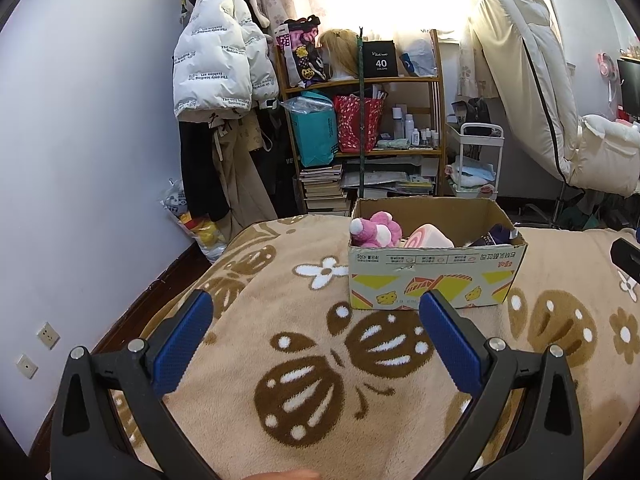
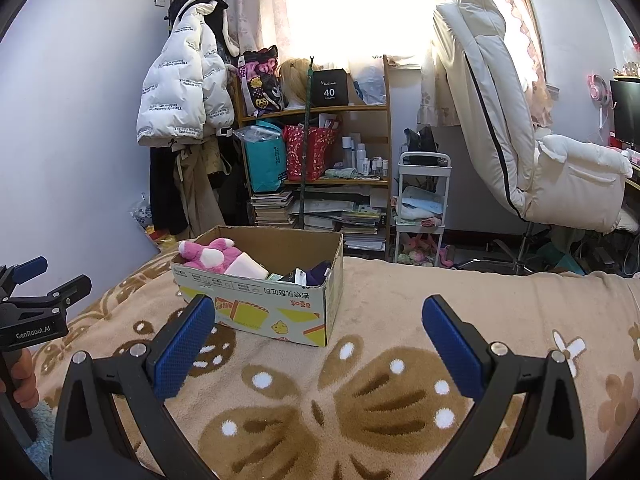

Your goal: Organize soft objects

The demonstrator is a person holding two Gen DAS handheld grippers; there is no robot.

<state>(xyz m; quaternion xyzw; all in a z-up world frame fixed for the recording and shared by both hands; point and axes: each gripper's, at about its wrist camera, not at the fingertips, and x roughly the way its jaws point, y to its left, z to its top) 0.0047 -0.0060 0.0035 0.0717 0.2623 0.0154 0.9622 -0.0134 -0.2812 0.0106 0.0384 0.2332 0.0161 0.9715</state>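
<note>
Nearest to me, the left gripper (image 1: 316,320) has its blue-padded fingers (image 1: 182,344) spread wide and holds nothing; only the patterned fleece blanket (image 1: 320,400) lies between them. The right gripper (image 2: 316,320) reads the same: fingers wide apart, empty, over bare blanket. From the right wrist view I also see the left tool at the left edge, held in a hand (image 2: 20,380).

Beyond both sets of fingers sits the open cardboard box (image 1: 432,280) on the blanket. It lies just ahead of the left gripper and slightly to its right; for the right gripper it lies ahead and to the left. Neither gripper touches it. Inside, a pink plush toy (image 1: 374,230) rests at the box's left end, a pink-and-white soft cushion-like item (image 1: 428,238) just beside it, and dark purple fabric items (image 2: 316,272) toward the right end; what those are exactly I cannot tell.

I see no loose soft object on the visible blanket. My judgement: the soft things are already collected in the box, so the task is either near its close or between picks. The next move calls for finding any remaining item outside these views, or reaching into the box to straighten its contents.

Farther off stand a cluttered wooden shelf (image 1: 400,80), a hanging white puffer jacket (image 1: 216,60) and a reclining chair (image 2: 520,120).
</note>
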